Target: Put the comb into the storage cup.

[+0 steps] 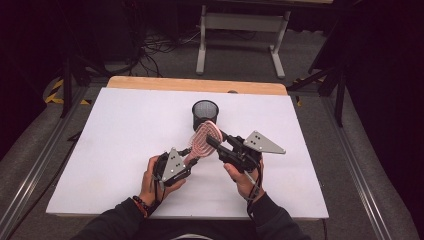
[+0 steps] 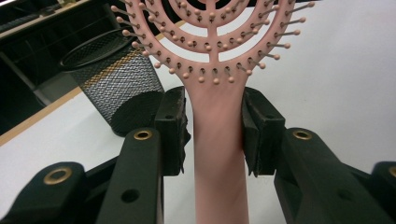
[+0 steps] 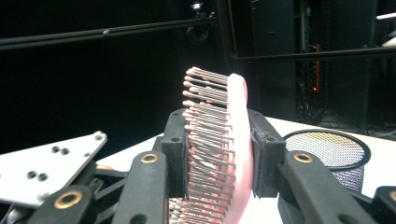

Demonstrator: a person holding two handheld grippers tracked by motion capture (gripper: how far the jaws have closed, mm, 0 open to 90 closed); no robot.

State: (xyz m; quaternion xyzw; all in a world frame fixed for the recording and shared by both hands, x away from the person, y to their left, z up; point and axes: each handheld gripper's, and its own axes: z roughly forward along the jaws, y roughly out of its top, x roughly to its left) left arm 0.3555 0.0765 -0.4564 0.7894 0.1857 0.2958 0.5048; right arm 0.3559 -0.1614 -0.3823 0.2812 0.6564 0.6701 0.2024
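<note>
A pink paddle hairbrush (image 1: 204, 139) hangs above the white table (image 1: 115, 150), held between both grippers. My left gripper (image 1: 190, 156) is shut on its handle (image 2: 219, 158), a black pad lying against each side just below the bristled head. My right gripper (image 1: 213, 141) is shut on the brush head (image 3: 239, 135), one pad on the bristle tips and the other on the smooth back. In the left gripper view (image 2: 215, 126) the bristles face the camera. In the right gripper view (image 3: 219, 149) the head stands edge-on.
A black mesh pen cup (image 1: 205, 114) stands upright on the table just beyond the brush (image 2: 116, 84) (image 3: 334, 154). The table's wooden far edge (image 1: 197, 85) lies behind it. A white table frame (image 1: 240, 30) and cables are on the floor beyond.
</note>
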